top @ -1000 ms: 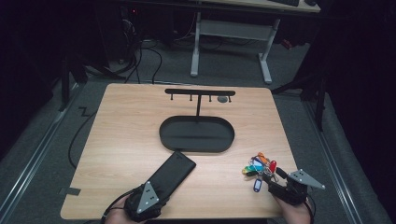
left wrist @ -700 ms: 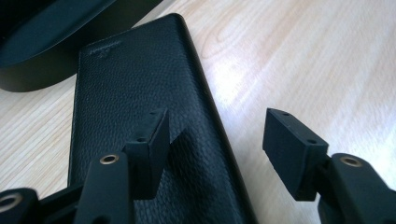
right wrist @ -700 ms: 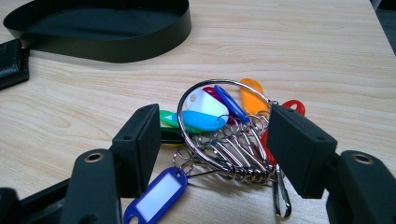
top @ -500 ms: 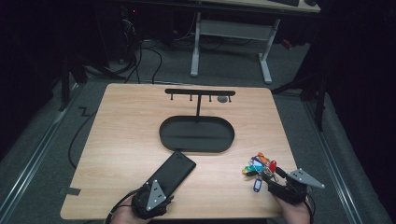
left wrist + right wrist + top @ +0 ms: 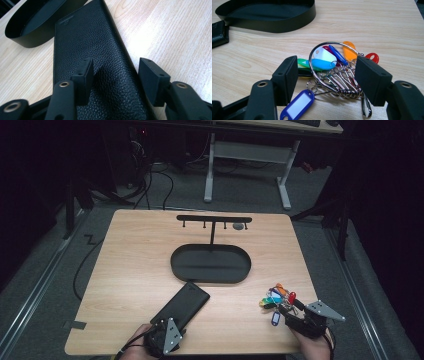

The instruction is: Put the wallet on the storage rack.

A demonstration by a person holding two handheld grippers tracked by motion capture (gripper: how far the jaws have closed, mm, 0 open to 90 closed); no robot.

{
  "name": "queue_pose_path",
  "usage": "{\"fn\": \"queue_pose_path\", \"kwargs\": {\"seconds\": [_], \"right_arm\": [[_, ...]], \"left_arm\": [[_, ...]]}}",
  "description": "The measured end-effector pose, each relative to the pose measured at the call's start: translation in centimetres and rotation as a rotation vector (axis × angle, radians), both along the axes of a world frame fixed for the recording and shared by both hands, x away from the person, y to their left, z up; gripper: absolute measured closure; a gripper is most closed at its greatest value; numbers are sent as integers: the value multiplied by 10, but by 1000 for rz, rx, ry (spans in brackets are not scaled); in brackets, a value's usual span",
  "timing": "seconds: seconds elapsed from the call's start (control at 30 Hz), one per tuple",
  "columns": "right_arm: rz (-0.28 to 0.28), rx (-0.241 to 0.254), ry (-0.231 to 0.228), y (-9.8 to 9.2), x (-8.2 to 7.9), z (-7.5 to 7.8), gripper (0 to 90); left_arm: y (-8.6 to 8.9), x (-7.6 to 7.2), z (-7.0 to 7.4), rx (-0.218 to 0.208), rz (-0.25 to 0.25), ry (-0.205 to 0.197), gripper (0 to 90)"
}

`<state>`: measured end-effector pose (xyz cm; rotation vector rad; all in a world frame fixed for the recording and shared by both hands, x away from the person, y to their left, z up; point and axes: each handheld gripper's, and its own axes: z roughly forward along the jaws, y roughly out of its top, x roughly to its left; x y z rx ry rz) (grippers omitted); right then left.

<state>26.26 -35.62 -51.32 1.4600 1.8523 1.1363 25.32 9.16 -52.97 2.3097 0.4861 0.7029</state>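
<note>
We see a pale wood-grain tabletop [image 5: 130,270] standing on grey carpet in a dark room, with a white-legged desk [image 5: 245,170] behind it and cables trailing over the floor at the left. Near the middle sits a black oval tray [image 5: 210,264], and from it rises a thin post carrying a black bar with hooks [image 5: 214,218] close to the far edge. A black pebbled-leather wallet [image 5: 181,305] lies diagonally on the near left part of the tabletop, its far corner just beside the tray's rim. Our left gripper [image 5: 165,336] sits at the near edge over the wallet's near end; in the left gripper view its fingers [image 5: 85,75] are spread apart, one above the leather and the other out past the wallet's long edge, grasping nothing. Our right gripper [image 5: 295,312] is at the near right corner, its fingers [image 5: 287,77] likewise released, standing wide on either side of a bunch of coloured key tags on a metal ring [image 5: 332,67] that rests on the wood. Wide bare wood stretches along the left side and far right, while both grippers work very near the front edge.
</note>
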Motion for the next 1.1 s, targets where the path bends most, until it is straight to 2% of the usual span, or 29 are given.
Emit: {"fn": "queue_pose_path", "kwargs": {"seconds": [0.1, 0.3, 0.53, 0.73, 0.87, 0.97, 1.1], "right_arm": [[-3, 6, -2, -2, 0, 0, 360], [-6, 17, -3, -3, -1, 1, 360], [-5, 19, -6, -4, -1, 2, 361], [-4, 26, -9, -6, -1, 2, 361], [-8, 32, -5, -6, -2, 2, 361], [-7, 29, -8, -8, -1, 2, 361], [-8, 29, -8, -8, -1, 2, 362]], "left_arm": [[-1, -1, 1, 17, -3, -8, 513], [5, 3, 4, -49, -1, 38, 614], [8, 1, 7, -58, -5, 21, 730], [13, 1, 11, -73, 2, 17, 769], [17, 0, 15, -95, 11, 10, 792], [24, 1, 21, -131, 27, 10, 800], [29, 2, 24, -146, 38, 6, 809]]}}
